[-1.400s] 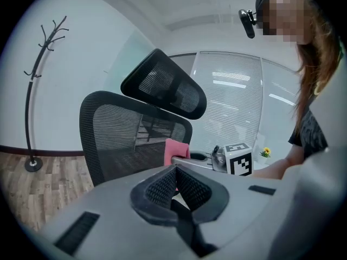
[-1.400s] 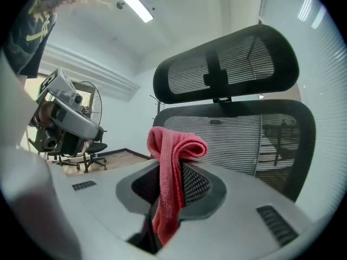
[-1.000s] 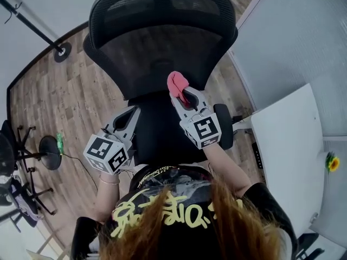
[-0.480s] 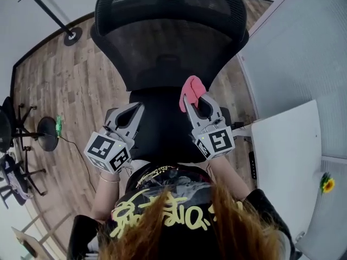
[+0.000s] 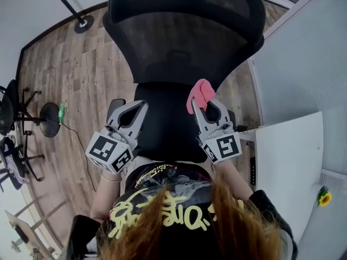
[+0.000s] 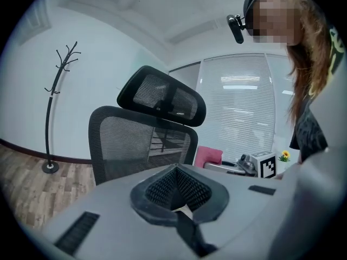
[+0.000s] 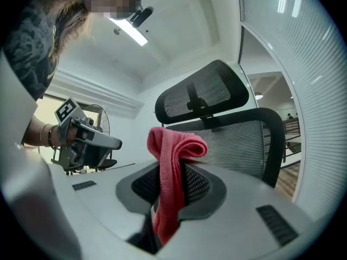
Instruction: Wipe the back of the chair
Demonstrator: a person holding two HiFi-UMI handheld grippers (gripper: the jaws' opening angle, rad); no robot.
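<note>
Head view: chair fills 12 o'clock, with its mesh back up top and the seat at centre. Right gripper sits just off centre toward 3 o'clock, clamped on a pink cloth. The cloth is over the seat's right rear corner, near the foot of the back; can't tell if it's touching. Left gripper is toward 8 o'clock with its tip over the seat's left edge. White table at 4 o'clock.

Left gripper view: jaws are together with nothing between them. The chair back is at 10 o'clock and the headrest is above it. The cloth shows at 3 o'clock, and a coat stand at 9.

Right gripper view: jaws are pinched on the cloth, which folds over the tip and hangs down between the pads. The chair back is behind it from 1 to 3 o'clock. The left gripper is at 9.
</note>
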